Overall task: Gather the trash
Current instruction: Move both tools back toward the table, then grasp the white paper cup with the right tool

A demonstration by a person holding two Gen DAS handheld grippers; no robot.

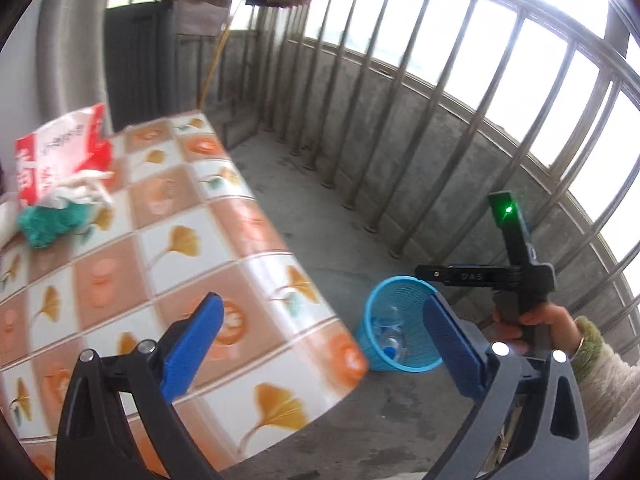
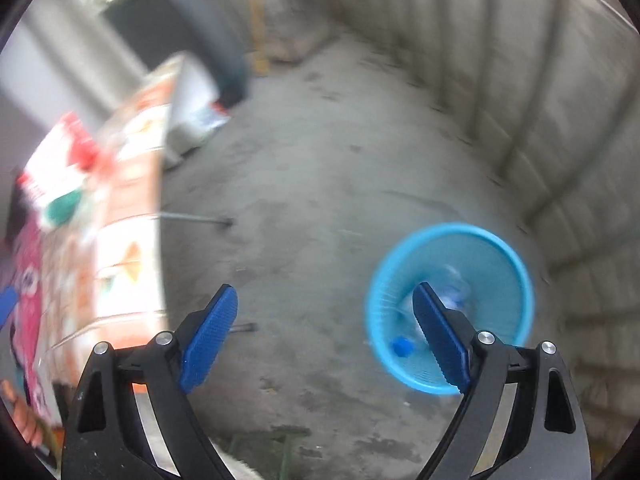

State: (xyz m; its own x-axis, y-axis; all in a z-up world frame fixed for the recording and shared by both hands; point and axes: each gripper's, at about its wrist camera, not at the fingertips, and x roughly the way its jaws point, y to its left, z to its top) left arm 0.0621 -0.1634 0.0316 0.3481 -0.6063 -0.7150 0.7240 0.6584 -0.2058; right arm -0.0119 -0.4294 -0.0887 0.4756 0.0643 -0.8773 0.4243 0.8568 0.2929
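Observation:
A blue mesh waste basket (image 1: 400, 324) (image 2: 452, 308) stands on the concrete floor beside the table, with a clear plastic bottle (image 1: 390, 340) with a blue cap (image 2: 402, 347) inside. On the table's far left lie a red-and-white bag (image 1: 60, 148), crumpled white paper (image 1: 86, 188) and a green cloth (image 1: 52, 220). My left gripper (image 1: 324, 344) hangs open above the table's corner, nothing between its blue pads. My right gripper (image 2: 326, 336) is open and empty above the floor, just left of the basket. In the left wrist view a hand (image 1: 536, 320) holds the right gripper's body above the basket.
The table (image 1: 168, 264) wears an orange-and-white leaf-patterned cloth. A metal railing (image 1: 460, 128) on a low concrete wall bounds the balcony on the right. A grey pipe (image 1: 68, 40) and dark door stand behind the table. A yellow stick (image 2: 258, 16) leans at the back.

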